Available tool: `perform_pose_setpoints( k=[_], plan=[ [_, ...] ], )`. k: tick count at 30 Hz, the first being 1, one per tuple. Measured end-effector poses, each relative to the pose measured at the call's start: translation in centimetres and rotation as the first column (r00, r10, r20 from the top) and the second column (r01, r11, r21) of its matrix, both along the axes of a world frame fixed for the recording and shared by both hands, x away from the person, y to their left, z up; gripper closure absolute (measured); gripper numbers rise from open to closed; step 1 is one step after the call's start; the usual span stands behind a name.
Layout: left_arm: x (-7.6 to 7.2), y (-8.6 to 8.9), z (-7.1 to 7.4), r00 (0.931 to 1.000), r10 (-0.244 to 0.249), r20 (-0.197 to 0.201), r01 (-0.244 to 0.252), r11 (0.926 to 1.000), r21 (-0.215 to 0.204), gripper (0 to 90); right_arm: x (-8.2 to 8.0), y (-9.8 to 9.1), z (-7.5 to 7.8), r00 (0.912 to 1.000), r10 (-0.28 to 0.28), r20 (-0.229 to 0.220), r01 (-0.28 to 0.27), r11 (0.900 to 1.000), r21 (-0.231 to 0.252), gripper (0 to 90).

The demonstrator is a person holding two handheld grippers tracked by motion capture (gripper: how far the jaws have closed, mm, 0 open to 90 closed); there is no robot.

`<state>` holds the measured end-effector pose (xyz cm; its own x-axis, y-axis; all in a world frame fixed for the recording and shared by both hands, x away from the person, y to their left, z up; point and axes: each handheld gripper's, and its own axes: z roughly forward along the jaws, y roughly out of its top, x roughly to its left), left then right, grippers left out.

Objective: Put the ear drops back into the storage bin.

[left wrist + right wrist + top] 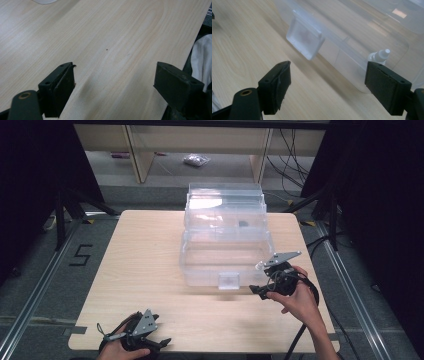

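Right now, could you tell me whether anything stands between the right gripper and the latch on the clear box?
Nothing visible does. The right gripper hovers beside the front of the clear box, its fingers open and empty. In the right gripper view, bare table lies between them and the latch.

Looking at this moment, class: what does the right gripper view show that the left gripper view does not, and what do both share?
Right gripper view: the clear plastic box close ahead, with its frosted front latch and a small white-capped bottle behind its wall.
Left gripper view: bare tabletop ahead, with a white cloth past the table's edge.
Both: the light wooden table and a pair of black jaws standing wide apart with nothing between them, the left gripper and the right gripper.
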<state>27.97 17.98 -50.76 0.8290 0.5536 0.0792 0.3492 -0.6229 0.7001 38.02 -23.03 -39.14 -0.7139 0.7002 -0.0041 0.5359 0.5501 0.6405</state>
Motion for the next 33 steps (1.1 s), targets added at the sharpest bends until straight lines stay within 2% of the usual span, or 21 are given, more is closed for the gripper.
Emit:
perform_pose_setpoints(
  k=[2,3,4,5,6,9,10,11,14,17,19,20,22,23,25,26,28,29,30,31,33],
  plan=[
    [0.0,0.0,0.0,1.0,-0.001,-0.001,0.001,1.0,0.0,16.3,-0.3,0.1,-0.1,0.9993,-0.009,-0.036,0.01,0.9999,0.012,21.8],
    [0.0,0.0,0.0,1.0,0.0,-0.001,0.0,1.0,0.0,16.4,-0.3,0.0,-0.4,1.0,0.008,-0.001,-0.008,0.9999,0.008,21.8],
    [0.0,0.0,0.0,1.0,0.0,0.0,0.0,1.0,0.001,16.3,-0.3,0.0,-0.5,0.9998,0.019,-0.01,-0.019,0.9998,0.009,21.8],
    [0.0,0.0,0.0,1.0,-0.001,-0.001,0.001,1.0,0.0,16.3,-0.3,0.0,-0.7,0.9993,0.026,0.026,-0.026,0.9996,0.01,21.6],
    [0.0,0.0,0.0,1.0,0.0,-0.001,0.0,1.0,-0.001,16.4,-0.4,0.0,-0.8,0.9995,0.031,0.008,-0.031,0.9995,0.009,21.6],
    [0.0,0.0,0.0,1.0,-0.001,-0.004,0.001,1.0,0.001,16.3,-0.5,0.0,-1.3,0.9991,0.036,0.022,-0.036,0.9993,0.007,21.4],
    [0.0,0.0,0.0,1.0,0.001,-0.003,-0.001,1.0,0.0,16.3,-0.7,0.1,-1.3,0.9997,0.025,-0.003,-0.025,0.9995,0.018,21.5],
    [0.0,0.0,0.0,1.0,0.0,-0.003,0.0,1.0,0.001,16.4,-0.6,0.0,-1.7,0.9988,0.038,0.032,-0.039,0.9991,0.018,21.5],
    [0.0,0.0,0.0,1.0,0.0,-0.003,0.0,1.0,0.0,16.3,-0.7,0.0,-2.0,0.9984,0.037,0.043,-0.038,0.9988,0.029,21.4],
    [0.0,0.0,0.0,1.0,0.0,-0.002,0.0,1.0,-0.001,16.3,-1.2,0.1,-2.2,0.9997,0.009,0.021,-0.01,0.9996,0.028,22.1],
    [0.0,0.0,0.0,1.0,0.001,0.003,-0.001,1.0,0.001,16.3,-1.2,0.0,-2.6,0.9991,0.026,0.034,-0.027,0.9993,0.026,22.2],
    [0.1,0.0,0.1,0.9998,-0.017,0.01,0.017,0.9998,0.009,16.3,-1.4,0.0,-2.9,0.9991,0.031,0.029,-0.031,0.9992,0.026,22.1],
    [0.1,0.0,0.1,0.9998,-0.017,0.011,0.017,0.9998,0.007,16.3,-1.5,0.0,-3.0,0.9996,0.021,0.02,-0.021,0.9992,0.032,22.1],
    [0.1,0.0,0.1,0.9998,-0.017,0.011,0.017,0.9998,0.007,16.3,-1.7,-0.1,-3.3,0.9992,0.016,0.036,-0.017,0.9995,0.025,21.9],
    [0.1,0.0,0.1,0.9998,-0.016,0.014,0.016,0.9998,0.009,16.4,-1.6,-0.2,-3.4,0.9991,0.029,0.03,-0.03,0.9993,0.021,21.9],
    [0.1,0.0,0.2,0.9998,-0.017,0.013,0.017,0.9998,0.008,16.3,-2.0,-0.2,-3.6,0.9997,-0.001,0.024,0.0,0.9997,0.026,21.4],
    [0.1,0.0,0.2,0.9998,-0.017,0.012,0.016,0.9998,0.007,16.3,-1.9,-0.1,-3.9,0.9991,0.008,0.043,-0.009,0.9994,0.032,21.1],
    [0.1,0.0,0.2,0.9998,-0.017,0.012,0.017,0.9998,0.009,16.3,-2.0,-0.2,-3.9,0.9995,0.014,0.027,-0.015,0.9996,0.023,21.6],
    [0.1,0.0,0.2,0.9998,-0.017,0.011,0.017,0.9998,0.008,16.3,-2.0,-0.1,-4.1,0.9996,0.015,0.023,-0.016,0.9991,0.038,21.6],
    [0.1,0.0,0.2,0.9998,-0.018,0.011,0.017,0.9998,0.008,16.3,-2.1,0.0,-4.4,0.9992,-0.003,0.039,0.001,0.9991,0.042,21.2],
    [0.1,0.0,0.1,0.9998,-0.017,0.014,0.017,0.9998,0.01,16.3,-2.3,0.1,-4.5,0.9995,-0.004,0.03,0.002,0.9992,0.039,21.2]
  ],
)
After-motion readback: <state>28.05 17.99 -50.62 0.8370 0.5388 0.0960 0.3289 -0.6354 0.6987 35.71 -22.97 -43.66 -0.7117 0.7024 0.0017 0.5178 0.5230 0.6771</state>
